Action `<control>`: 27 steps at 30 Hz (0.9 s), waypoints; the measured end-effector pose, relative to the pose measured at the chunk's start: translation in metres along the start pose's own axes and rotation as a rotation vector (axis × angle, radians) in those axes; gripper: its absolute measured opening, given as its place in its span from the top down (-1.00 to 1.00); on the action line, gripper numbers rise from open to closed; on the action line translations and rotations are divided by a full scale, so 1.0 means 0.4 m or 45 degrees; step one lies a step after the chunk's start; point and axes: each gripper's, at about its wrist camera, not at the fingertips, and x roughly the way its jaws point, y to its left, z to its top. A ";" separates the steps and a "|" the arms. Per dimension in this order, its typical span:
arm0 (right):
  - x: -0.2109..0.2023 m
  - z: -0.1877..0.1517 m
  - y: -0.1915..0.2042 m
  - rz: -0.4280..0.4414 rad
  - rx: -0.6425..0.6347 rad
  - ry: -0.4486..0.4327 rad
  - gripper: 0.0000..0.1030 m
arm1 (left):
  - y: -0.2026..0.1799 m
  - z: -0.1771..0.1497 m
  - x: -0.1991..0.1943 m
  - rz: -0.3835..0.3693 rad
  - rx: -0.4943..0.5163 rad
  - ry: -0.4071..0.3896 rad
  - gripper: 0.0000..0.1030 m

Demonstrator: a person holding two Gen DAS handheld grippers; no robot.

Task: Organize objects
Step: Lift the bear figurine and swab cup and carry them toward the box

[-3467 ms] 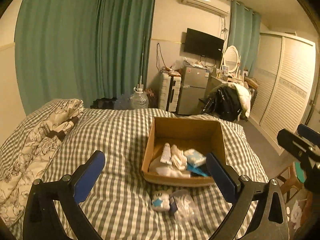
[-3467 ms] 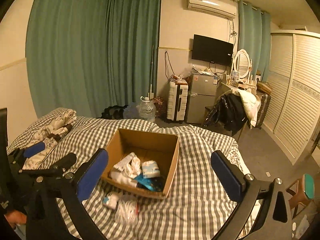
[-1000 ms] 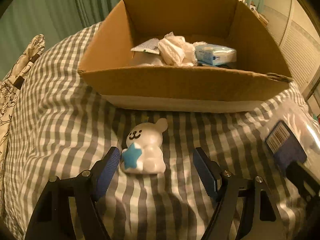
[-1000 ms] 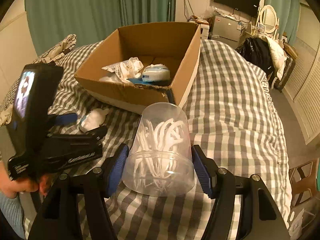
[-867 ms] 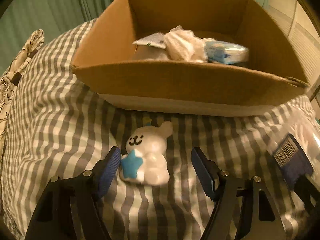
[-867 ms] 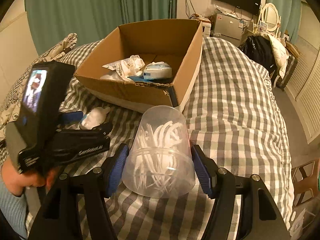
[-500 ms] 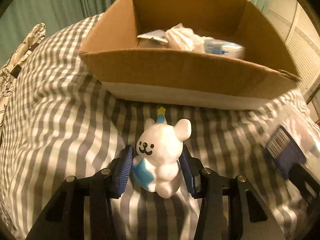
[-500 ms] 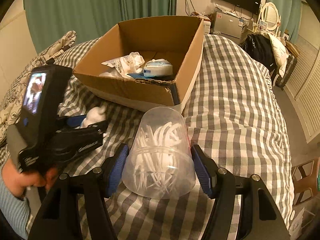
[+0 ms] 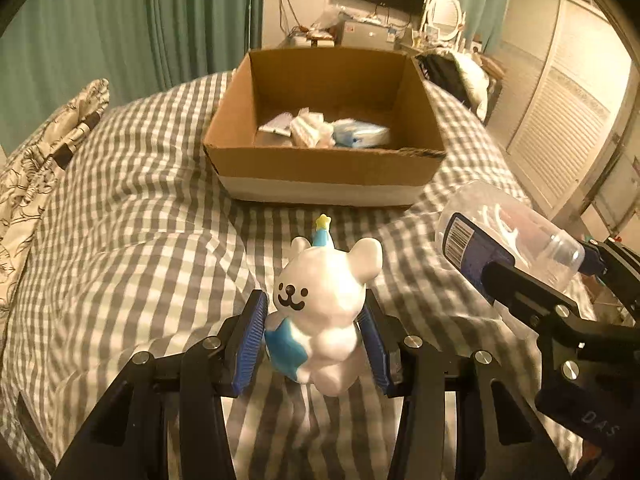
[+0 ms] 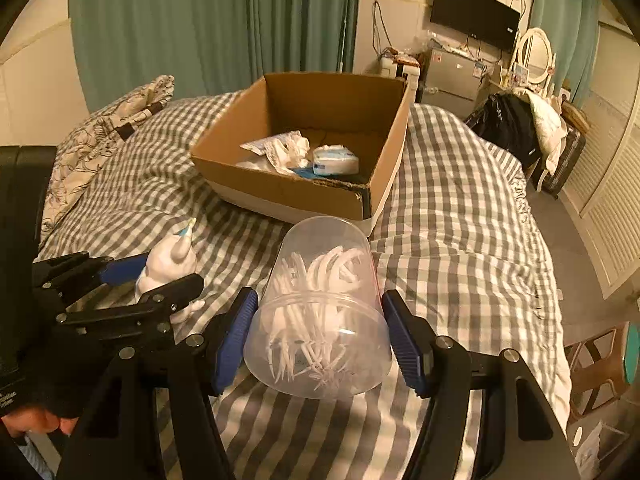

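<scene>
My left gripper (image 9: 316, 340) is shut on a white bear figurine (image 9: 326, 300) with a blue star, held above the checked bedspread; it also shows in the right wrist view (image 10: 170, 266). My right gripper (image 10: 320, 340) is shut on a clear plastic tub of white floss picks (image 10: 320, 312), lifted off the bed; the tub also shows in the left wrist view (image 9: 508, 236). An open cardboard box (image 9: 320, 172) sits ahead on the bed, and in the right wrist view (image 10: 296, 196), holding several white and blue packets (image 9: 332, 132).
A grey-and-white checked bedspread (image 9: 120, 220) covers the bed. A floral pillow (image 9: 36, 168) lies at the left. Green curtains (image 10: 200, 20), a small fridge (image 10: 452, 76), a TV and louvred wardrobe doors (image 9: 560, 128) stand beyond the bed. A stool (image 10: 600, 360) is at the right.
My left gripper closed on the bear figurine and lifted it upright off the bed. My right gripper kept its hold on the tub and rose slightly; the box now looks farther away.
</scene>
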 end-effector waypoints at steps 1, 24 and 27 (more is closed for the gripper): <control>-0.013 -0.001 0.002 -0.003 -0.002 -0.008 -0.23 | -0.003 -0.007 -0.011 -0.003 0.000 -0.009 0.09; -0.262 0.156 0.011 -0.003 -0.050 -0.341 -0.23 | 0.001 0.179 -0.284 0.038 0.040 -0.375 0.09; -0.259 0.212 0.008 -0.003 -0.066 -0.382 -0.23 | 0.008 0.240 -0.276 0.049 0.042 -0.413 0.09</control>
